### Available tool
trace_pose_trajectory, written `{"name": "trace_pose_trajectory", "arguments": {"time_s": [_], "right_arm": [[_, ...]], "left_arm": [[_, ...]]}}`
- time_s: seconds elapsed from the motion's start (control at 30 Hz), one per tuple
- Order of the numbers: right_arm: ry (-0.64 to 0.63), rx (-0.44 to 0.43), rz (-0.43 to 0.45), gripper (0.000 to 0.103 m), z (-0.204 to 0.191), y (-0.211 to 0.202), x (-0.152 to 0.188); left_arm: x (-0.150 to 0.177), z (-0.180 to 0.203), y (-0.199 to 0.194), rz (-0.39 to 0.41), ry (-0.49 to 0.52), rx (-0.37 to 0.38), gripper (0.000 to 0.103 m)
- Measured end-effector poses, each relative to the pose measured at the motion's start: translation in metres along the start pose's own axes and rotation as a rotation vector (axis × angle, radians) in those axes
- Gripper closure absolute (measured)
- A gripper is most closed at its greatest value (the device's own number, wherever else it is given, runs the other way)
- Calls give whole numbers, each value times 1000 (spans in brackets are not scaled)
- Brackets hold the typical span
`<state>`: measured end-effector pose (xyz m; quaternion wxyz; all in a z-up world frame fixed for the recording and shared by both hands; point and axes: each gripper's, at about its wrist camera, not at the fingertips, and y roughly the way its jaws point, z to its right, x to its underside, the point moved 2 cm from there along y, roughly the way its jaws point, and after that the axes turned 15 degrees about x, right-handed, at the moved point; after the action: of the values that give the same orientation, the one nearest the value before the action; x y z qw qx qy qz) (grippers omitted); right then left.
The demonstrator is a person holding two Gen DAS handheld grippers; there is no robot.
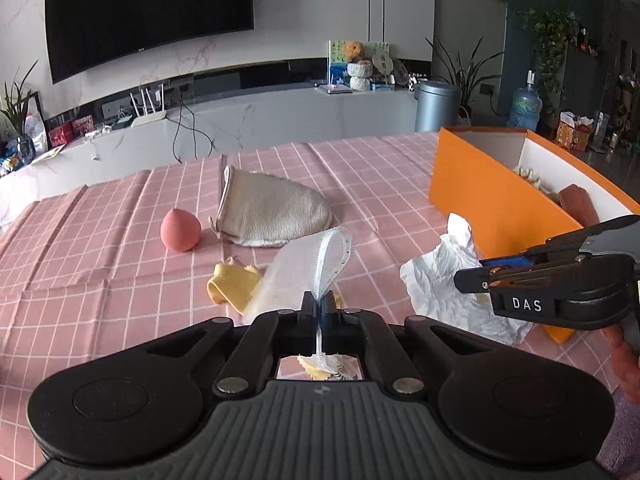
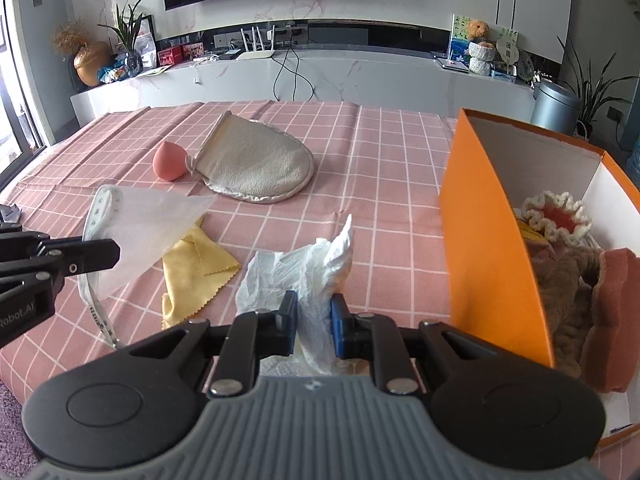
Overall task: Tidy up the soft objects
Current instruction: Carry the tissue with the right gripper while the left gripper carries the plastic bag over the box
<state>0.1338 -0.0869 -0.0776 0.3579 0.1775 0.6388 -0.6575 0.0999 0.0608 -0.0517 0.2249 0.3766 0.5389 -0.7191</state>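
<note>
On the desk (image 2: 400,160), spread with a pink checked cloth, the soft things are lying scattered toward the near side. The left gripper (image 1: 319,304) is clenching the white ribbon edge of a sheer mesh pouch (image 1: 296,276), its jaws pinched tight on the ribbon, and the pouch is hanging lifted above the cloth; seen from the right wrist camera the mesh pouch (image 2: 152,232) is drooping over a yellow cloth (image 2: 196,272). That yellow cloth (image 1: 232,284) is lying flat just under and beside the pouch. The right gripper (image 2: 314,320) is sitting with its jaws parted on either side of a crumpled white tissue (image 2: 304,268), the paper standing between them, though I cannot tell whether the pads are touching it. From the left wrist camera the right gripper (image 1: 472,276) is reaching over the same white tissue (image 1: 440,280), close against the orange box (image 1: 488,208).

Toward the far side, a beige mitt (image 2: 252,164) is lying flat with a pink makeup sponge (image 2: 170,162) touching its cuff. The orange box (image 2: 480,240) is standing open along the right edge, already holding a crocheted piece (image 2: 556,216), a tan knitted thing and a reddish sponge (image 2: 616,312).
</note>
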Motion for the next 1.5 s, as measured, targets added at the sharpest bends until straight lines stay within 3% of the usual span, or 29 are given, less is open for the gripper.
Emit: {"name": "trace_pose_trajectory", "arguments": {"time_s": [0.27, 0.5, 0.8, 1.1, 1.27, 1.5], "right_arm": [[53, 16, 88, 88, 24, -33, -21], [124, 64, 160, 88, 61, -55, -40], [185, 157, 188, 88, 115, -62, -49], [277, 201, 145, 87, 182, -43, -57], [349, 178, 113, 87, 219, -19, -68], [321, 203, 79, 87, 240, 21, -79]], "left_arm": [[-36, 16, -13, 59, 7, 29, 101], [-64, 36, -6, 106, 65, 70, 101], [-102, 69, 15, 166, 166, 146, 101], [-133, 107, 56, 191, 252, 225, 101], [-144, 129, 83, 188, 332, 265, 101], [-130, 158, 139, 76, 435, 291, 101]]}}
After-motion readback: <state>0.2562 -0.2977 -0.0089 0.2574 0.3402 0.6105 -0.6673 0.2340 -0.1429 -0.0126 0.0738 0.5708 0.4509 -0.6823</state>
